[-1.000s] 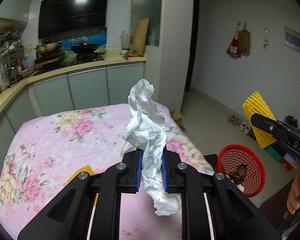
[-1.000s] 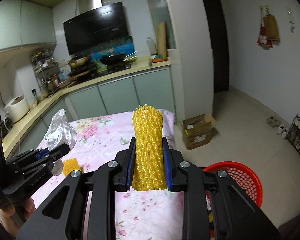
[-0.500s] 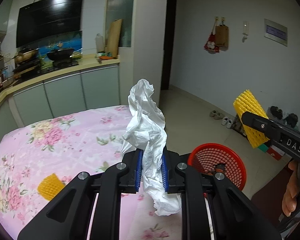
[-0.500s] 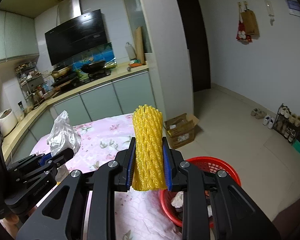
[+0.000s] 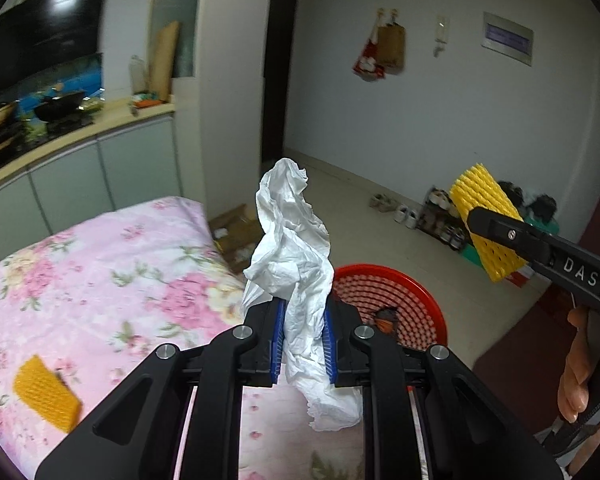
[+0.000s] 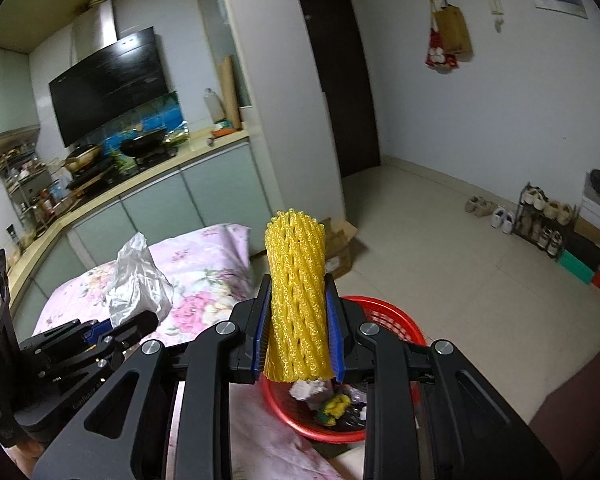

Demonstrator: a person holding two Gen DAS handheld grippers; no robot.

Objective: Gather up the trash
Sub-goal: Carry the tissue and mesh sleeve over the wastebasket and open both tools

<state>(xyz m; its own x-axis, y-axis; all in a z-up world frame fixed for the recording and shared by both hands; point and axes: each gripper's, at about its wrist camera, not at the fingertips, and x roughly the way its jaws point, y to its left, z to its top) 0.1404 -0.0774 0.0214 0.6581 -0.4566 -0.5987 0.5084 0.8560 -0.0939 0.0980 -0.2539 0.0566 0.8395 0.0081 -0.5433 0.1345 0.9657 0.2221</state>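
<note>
Left wrist view, lower left: a yellow foam net piece point(image 5: 46, 394) lies on the pink floral cloth point(image 5: 100, 264); centre, the left gripper point(image 5: 303, 338) is clamped on a crumpled white plastic bag point(image 5: 296, 264). The red basket point(image 5: 404, 292) sits right of centre on the floor. Right wrist view, centre: right gripper point(image 6: 298, 334) pinches a yellow foam net sleeve point(image 6: 296, 300) upright, basket with trash just below it.

Pale walls point(image 6: 480, 120), tiled floor point(image 6: 440, 232), green-fronted kitchen cabinets point(image 6: 220, 196), dark doorway point(image 6: 340, 80).

Floral-clothed table point(image 5: 100, 264) with yellow foam net point(image 5: 46, 398); red basket point(image 5: 396, 292) on floor point(image 5: 380, 220).
</note>
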